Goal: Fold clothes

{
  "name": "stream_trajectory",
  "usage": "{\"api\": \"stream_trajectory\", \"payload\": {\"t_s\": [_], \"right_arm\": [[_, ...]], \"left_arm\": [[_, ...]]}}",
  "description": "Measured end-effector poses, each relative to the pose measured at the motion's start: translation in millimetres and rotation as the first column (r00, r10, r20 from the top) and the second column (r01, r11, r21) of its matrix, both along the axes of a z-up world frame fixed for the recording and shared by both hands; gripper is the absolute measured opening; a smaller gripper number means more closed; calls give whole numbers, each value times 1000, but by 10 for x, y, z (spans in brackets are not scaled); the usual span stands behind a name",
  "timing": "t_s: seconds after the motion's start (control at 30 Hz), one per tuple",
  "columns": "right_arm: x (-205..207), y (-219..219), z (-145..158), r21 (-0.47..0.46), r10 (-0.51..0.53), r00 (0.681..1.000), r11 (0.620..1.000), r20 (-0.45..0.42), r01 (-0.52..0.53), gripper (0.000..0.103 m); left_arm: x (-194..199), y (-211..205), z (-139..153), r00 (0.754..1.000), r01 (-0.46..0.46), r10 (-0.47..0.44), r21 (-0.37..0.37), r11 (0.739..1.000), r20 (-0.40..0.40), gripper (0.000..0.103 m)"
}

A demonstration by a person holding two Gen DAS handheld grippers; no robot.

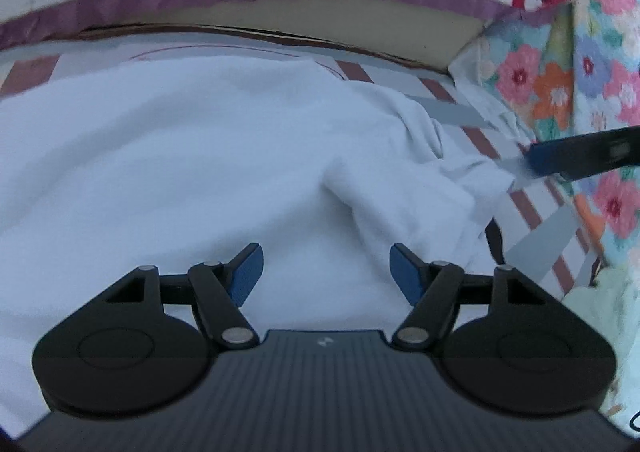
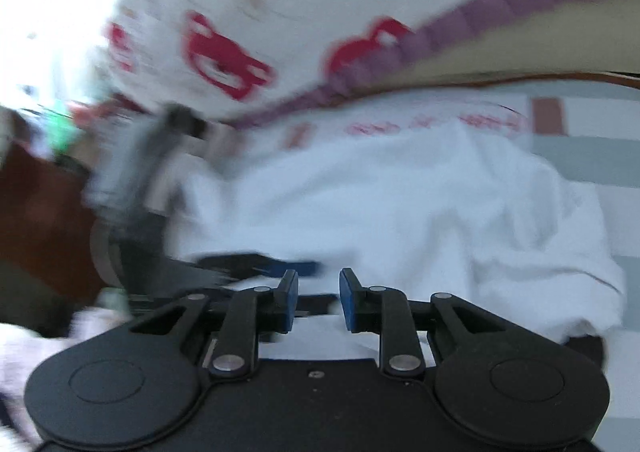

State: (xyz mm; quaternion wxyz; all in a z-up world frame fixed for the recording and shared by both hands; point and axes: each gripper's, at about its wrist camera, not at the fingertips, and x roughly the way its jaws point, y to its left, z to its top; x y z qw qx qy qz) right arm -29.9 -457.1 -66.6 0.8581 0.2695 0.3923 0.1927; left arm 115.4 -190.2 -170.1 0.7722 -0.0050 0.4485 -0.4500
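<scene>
Both tongs — left tongs (image 1: 326, 272), right tongs (image 2: 319, 300) — gaped empty over the white garment (image 1: 180, 156), rumpled, apparently barely folded.

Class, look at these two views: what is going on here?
A person holding two grippers is folding a white garment spread on a striped sheet. The left gripper hovers open over the cloth, gripping nothing. The right gripper is also open at the garment's edge. The cloth lies rumpled, not yet neatly folded.

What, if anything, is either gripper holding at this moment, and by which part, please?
Nothing is held. The left gripper is open over the white garment, and the right gripper is open too, with nothing between its fingers.
</scene>
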Motion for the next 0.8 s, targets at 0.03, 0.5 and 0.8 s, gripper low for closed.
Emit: {"api": "stream_trajectory", "payload": {"t_s": [0.03, 0.5, 0.8], "right_arm": [[-21, -12, 44, -43, -19, 1000, 999, 13, 20, 29], [543, 321, -509, -727, 150, 978, 654, -144, -208, 39], [636, 256, -685, -682, 124, 965, 687, -230, -251, 49]], "left_arm": [[14, 11, -16, 1000, -1, 1, -11, 1000, -16, 70], [-199, -311, -218, 991, 114, -116, -20, 993, -66, 79], [-232, -424, -16, 990, 131, -128, -50, 990, 56, 9]]}}
